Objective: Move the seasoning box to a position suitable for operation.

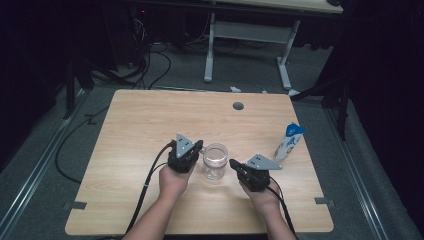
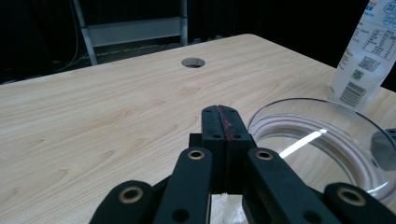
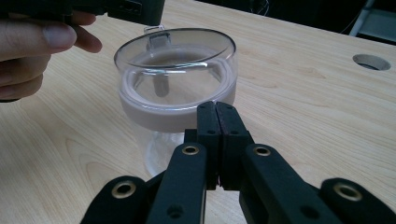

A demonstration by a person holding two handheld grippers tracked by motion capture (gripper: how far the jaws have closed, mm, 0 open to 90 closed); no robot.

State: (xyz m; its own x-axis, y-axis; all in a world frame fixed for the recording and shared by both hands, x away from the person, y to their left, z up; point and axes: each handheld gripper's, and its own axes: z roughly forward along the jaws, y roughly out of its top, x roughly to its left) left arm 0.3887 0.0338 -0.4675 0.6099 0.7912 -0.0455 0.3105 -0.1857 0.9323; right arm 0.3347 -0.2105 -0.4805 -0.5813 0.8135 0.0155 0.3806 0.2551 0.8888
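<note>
Dim room, cables on the floor beyond a pale wooden table [image 1: 135,125]. At nine o'clock of the clear glass jar [image 1: 215,161], left gripper [image 1: 196,146], jaws pressed together, empty, just beside the rim. Jar at table centre, open-mouthed. At three o'clock, right gripper [image 1: 233,163], jaws likewise together, tip near the glass. Farther right, milk carton [image 1: 289,142], upright. Seemingly poised before any grasp; next, jaws parted. Carton print illegible.
</note>
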